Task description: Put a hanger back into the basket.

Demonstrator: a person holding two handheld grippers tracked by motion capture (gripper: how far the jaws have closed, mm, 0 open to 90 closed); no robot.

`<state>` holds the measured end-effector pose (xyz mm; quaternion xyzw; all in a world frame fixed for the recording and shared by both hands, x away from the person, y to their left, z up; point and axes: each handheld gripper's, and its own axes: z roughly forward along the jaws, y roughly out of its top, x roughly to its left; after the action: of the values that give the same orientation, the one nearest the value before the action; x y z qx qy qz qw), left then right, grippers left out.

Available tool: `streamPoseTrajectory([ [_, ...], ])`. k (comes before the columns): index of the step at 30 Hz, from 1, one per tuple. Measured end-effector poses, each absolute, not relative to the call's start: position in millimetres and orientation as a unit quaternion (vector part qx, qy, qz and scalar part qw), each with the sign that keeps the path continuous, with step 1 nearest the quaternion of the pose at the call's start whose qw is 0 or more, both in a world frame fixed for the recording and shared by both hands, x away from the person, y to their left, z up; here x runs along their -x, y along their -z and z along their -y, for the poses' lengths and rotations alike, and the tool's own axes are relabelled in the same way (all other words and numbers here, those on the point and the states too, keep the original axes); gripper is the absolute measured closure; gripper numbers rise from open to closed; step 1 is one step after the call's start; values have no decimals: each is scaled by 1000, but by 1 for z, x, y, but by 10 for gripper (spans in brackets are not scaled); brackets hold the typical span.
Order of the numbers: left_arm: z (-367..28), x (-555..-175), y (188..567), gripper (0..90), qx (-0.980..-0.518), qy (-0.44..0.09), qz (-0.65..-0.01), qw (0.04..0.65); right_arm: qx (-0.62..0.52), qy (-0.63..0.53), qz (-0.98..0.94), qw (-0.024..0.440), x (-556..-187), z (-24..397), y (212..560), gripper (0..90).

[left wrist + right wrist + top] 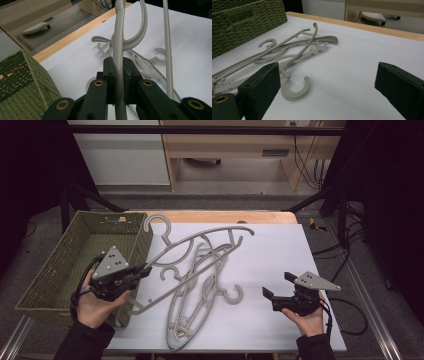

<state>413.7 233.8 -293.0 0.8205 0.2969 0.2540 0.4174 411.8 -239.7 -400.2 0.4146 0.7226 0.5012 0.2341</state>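
Observation:
Several grey plastic hangers lie crossed in a pile on the white sheet. My left gripper is shut on the lower bar of one hanger, lifting it at a slant over the pile, with its hook near the basket's far corner. In the left gripper view the jaws clamp that grey bar, and other hangers lie beyond. My right gripper stands open at the right of the pile, nothing between its pads. In the right gripper view a hanger hook lies just ahead on the left.
A green woven basket stands at the table's left edge, right beside my left hand; its wall shows in the left gripper view and the right gripper view. The wooden table edge runs along the back. Cables trail at the right.

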Motion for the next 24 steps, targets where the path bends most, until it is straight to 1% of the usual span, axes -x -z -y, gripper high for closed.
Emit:
streamPoseTrajectory([
  [15,-269,-441,261,826,-808,-285,-313,409,-421,-505,-714,241,-411,242,400,43],
  [24,-296,-461,261,827,-808,-294,-331,388,-422,-506,-712,244,-411,243,400,40],
])
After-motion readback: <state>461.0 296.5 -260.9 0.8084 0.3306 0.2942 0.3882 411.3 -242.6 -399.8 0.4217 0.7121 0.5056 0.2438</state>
